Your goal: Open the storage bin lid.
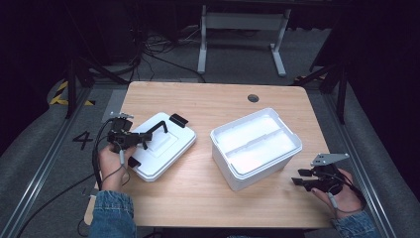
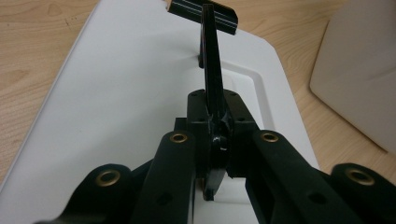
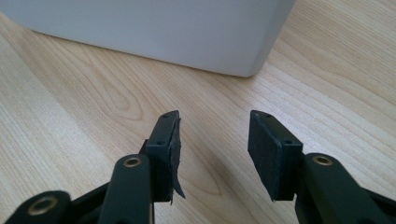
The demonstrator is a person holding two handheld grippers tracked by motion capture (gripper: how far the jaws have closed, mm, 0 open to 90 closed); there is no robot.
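A white lid (image 1: 166, 148) lies flat on the left part of the wooden table, with a thin black handle (image 1: 159, 127) arching over its top. My left gripper (image 1: 142, 138) is shut on that handle. In the left gripper view the handle (image 2: 210, 60) runs from between the jaws of the left gripper (image 2: 215, 140) over the lid (image 2: 121, 93) to a black clip (image 2: 205, 15). An uncovered white box (image 1: 247, 176) stands right of centre. My right gripper (image 1: 300, 177) hovers open near the box's front right corner; the right gripper (image 3: 214, 140) holds nothing, with the box wall (image 3: 163, 28) just ahead.
The wooden table (image 1: 208, 99) has a round cable hole (image 1: 253, 98) near its far edge. A second black clip (image 1: 133, 161) sits on the lid's near edge. Beyond the table stand a white desk frame (image 1: 242, 22) and floor cables (image 1: 158, 52).
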